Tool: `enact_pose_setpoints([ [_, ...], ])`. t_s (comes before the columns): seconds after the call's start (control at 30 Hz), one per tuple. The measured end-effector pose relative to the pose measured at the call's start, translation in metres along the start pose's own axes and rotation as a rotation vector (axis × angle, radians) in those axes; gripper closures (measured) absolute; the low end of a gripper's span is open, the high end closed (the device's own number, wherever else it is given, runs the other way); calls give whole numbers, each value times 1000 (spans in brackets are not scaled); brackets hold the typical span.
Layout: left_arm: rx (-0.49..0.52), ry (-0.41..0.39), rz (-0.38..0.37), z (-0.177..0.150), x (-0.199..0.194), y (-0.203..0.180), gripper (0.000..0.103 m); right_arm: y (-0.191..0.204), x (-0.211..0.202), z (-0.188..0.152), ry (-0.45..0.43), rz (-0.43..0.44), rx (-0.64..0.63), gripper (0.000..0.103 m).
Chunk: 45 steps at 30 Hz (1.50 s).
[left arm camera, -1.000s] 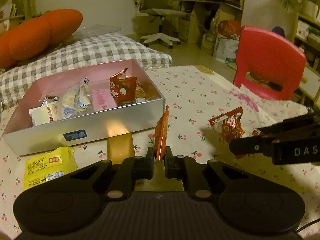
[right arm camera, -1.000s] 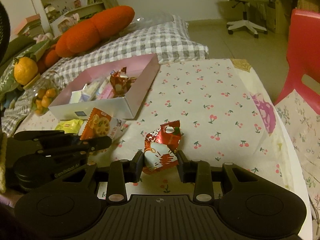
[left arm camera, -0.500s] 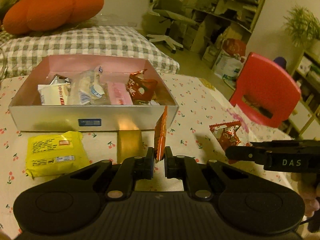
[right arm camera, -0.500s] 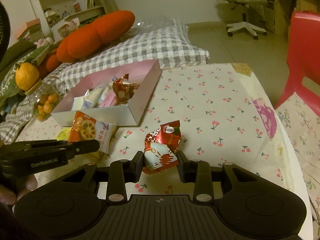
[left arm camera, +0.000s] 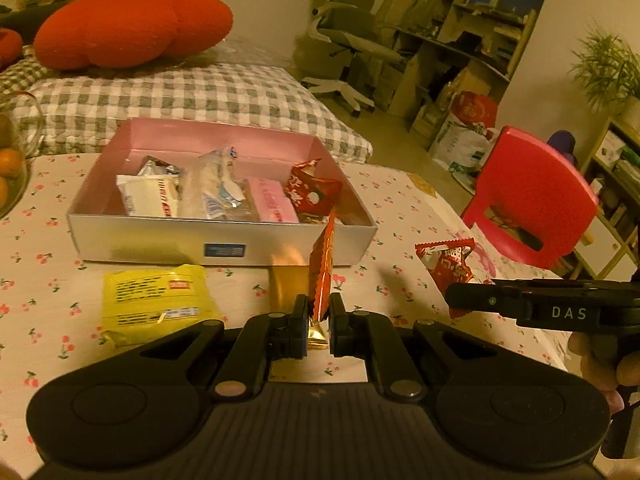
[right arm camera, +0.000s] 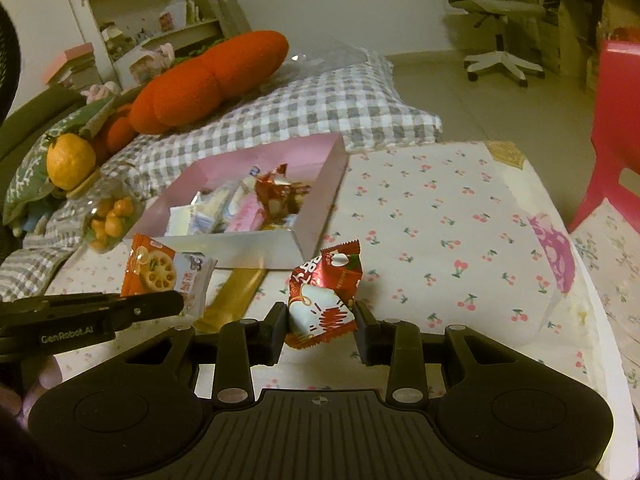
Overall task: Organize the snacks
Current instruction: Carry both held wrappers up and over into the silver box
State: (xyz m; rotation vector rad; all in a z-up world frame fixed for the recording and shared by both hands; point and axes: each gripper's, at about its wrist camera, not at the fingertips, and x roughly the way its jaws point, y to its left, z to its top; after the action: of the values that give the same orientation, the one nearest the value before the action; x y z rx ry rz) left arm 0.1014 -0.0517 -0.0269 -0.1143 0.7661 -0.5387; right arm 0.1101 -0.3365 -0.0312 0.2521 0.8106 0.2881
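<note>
Orange packet (left arm camera: 321, 266): flat foil sachet, crimped serrated edges, printed with lotus-root slices (seen face-on from the right wrist view (right arm camera: 154, 270)). Held upright, edge-on, in the left claw (left arm camera: 318, 320), jaws clamped on its lower seam. Hangs above the worktop (left arm camera: 400, 208), just short of the box's near wall.

Red packet (right arm camera: 326, 300): puffy pillow pack, red and white, crimped ends. Right claw (right arm camera: 322, 326) pinched across its lower half; the wrapper bulges between the pads. Also off the worktop, to the right of the box.

Handling, as judged: both light, crinkly, slippery foil. Orange one is thin and floppy, so the seam is the firmest hold. Red one is air-filled and gives under pressure; a hard squeeze may crush the contents. Take it at the crimp or lightly across the body.

Box (left arm camera: 224, 240): shallow, silver outside, pink inside, already holding several wrapped snacks, one red packet among them. Room left along the near side.

On the worktop before the box: yellow packet (left arm camera: 154, 304), gold bar (left arm camera: 286, 280), partly hidden by the left claw.

Cherry-print cloth covers the worktop. Checked cushion (left arm camera: 180, 96) behind the box; red chair (left arm camera: 532, 196) off right.
</note>
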Motion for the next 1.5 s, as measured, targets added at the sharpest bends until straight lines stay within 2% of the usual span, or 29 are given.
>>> enact_pose_setpoints([
  [0.47, -48, 3, 53, 3, -19, 22, 95, 40, 10, 14, -6, 45, -15, 70],
  [0.9, -109, -34, 105, 19, -33, 50, 95, 67, 26, 38, -44, 60, 36, 70],
  [1.2, -164, -63, 142, 30, -29, 64, 95, 71, 45, 63, -98, 57, 125, 70],
  [1.33, -180, -78, 147, 37, -25, 67, 95, 75, 58, 69, -90, 52, 142, 70],
  [1.5, -150, -70, 162, 51, -11, 70, 95, 79, 73, 81, -93, 41, 129, 70],
])
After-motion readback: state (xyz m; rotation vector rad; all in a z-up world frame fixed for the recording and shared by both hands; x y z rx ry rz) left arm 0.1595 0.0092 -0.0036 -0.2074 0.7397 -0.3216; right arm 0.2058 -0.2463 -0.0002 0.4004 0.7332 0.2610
